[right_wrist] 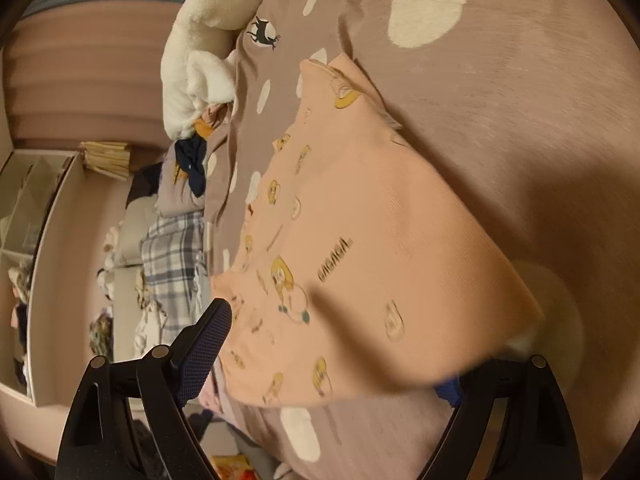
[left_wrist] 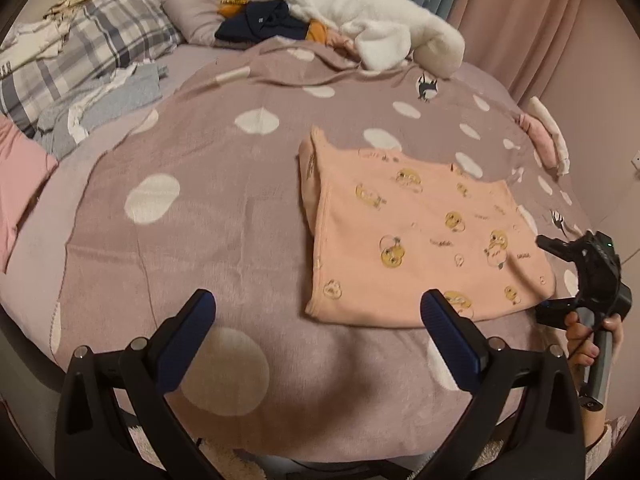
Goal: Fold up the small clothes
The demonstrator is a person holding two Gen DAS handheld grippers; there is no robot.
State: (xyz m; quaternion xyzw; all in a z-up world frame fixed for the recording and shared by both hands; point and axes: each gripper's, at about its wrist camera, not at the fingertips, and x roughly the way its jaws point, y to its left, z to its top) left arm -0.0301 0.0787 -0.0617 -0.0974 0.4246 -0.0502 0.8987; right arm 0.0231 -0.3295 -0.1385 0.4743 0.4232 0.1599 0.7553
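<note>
A small pink garment with yellow cartoon prints [left_wrist: 420, 236] lies folded flat on the mauve spotted blanket [left_wrist: 208, 184]. My left gripper [left_wrist: 318, 316] is open and empty, hovering just short of the garment's near edge. My right gripper [left_wrist: 548, 276] shows at the garment's right edge, jaws spread. In the right wrist view the garment [right_wrist: 360, 240] fills the middle. The right gripper [right_wrist: 340, 352] is open, with the garment's near edge lying between its fingers and covering the right fingertip [right_wrist: 448, 390].
A white fluffy blanket [left_wrist: 372, 20] and dark and orange clothes [left_wrist: 264, 20] lie at the far end. A plaid pillow [left_wrist: 92, 48] and grey clothes [left_wrist: 116, 96] lie far left. Folded pink and white items [left_wrist: 548, 140] sit at the right edge. Pink curtains [left_wrist: 540, 8] hang behind.
</note>
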